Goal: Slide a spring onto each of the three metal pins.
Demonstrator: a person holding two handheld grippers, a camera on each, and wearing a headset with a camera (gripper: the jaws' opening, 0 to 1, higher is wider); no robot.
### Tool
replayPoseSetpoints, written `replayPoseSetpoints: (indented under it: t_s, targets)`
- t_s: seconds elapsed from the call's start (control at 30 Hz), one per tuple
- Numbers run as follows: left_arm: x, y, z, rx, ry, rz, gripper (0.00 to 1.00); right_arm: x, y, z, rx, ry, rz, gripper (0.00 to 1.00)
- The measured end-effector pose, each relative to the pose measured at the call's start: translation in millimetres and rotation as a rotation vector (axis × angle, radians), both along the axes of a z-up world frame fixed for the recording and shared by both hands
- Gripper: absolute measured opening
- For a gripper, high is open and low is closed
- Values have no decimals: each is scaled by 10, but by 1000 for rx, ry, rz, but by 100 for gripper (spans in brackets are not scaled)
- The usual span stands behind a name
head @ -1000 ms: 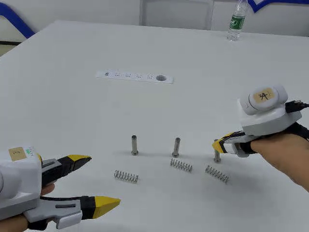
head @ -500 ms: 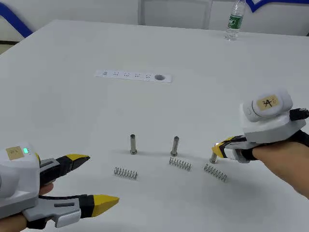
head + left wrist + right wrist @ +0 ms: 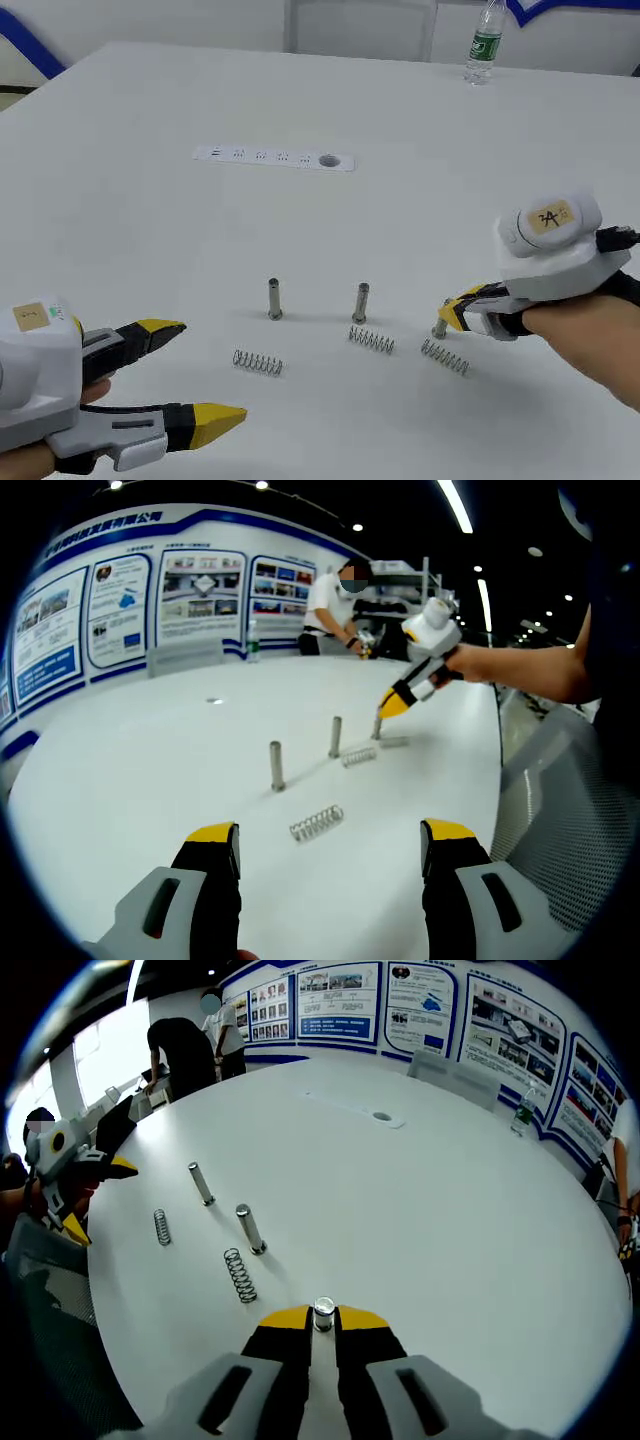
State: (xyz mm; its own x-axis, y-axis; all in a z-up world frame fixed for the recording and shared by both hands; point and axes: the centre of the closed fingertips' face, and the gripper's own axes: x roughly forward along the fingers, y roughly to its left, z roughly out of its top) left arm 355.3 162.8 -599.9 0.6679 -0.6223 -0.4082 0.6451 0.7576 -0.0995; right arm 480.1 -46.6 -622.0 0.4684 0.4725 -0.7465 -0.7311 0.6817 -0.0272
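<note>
The white table point(image 3: 120, 200) runs wide under me, with poster boards point(image 3: 200, 580) on the walls beyond it, and the three metal pins stand in a row near my side of it. The right-hand pin point(image 3: 323, 1309) sits between the yellow tips of my right gripper point(image 3: 450, 308), whose jaws are pinched almost together on its upper part. In the head view its foot pokes out below the tips, and I cannot tell whether it rests on the table or is just off it. The middle pin point(image 3: 361, 302) and the left-hand pin point(image 3: 274, 299) stand upright, well apart from each other. On my side of each pin a spring lies flat on the table: the right spring point(image 3: 444, 357) just beside the gripped pin's foot, the middle spring point(image 3: 371, 341) just in front of the middle pin, and the left spring point(image 3: 257, 362) a little farther from its pin. My left gripper point(image 3: 200, 372) hangs low at the near left, jaws spread wide with nothing between them, pointing towards the left spring. Farther back lies a white power strip point(image 3: 272, 157), and a plastic bottle point(image 3: 485, 42) with a green label stands near the far edge; beyond the table a person in a white shirt point(image 3: 328, 605) is standing
</note>
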Motion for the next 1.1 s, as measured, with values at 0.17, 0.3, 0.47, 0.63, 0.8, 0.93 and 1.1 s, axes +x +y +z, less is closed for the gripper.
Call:
replayPoseSetpoints:
  t_s: [0.17, 0.3, 0.47, 0.63, 0.8, 0.93, 1.1]
  targets:
    - [-4, -3, 0, 2, 1, -3, 75, -21, -12, 11, -1, -4, 4, 11]
    - [-4, -7, 0, 2, 0, -5, 75, -55, -47, 11, 2, -2, 1, 12]
    - [-6, -9, -5, 3, 1, -7, 75, -93, -106, -11, -5, 5, 6, 13]
    - [-8, -8, -5, 4, 3, -7, 75, -157, -137, -42, -7, 16, 31, 15]
    - [-6, -11, -6, 4, 3, -9, 75, -281, -171, -143, -27, 42, 83, 17]
    - [-5, -15, -9, 4, 3, -11, 75, -365, -198, -210, -35, 58, 110, 17]
    - [-4, -15, -8, 4, 3, -11, 75, -426, -210, -277, -52, 70, 134, 17]
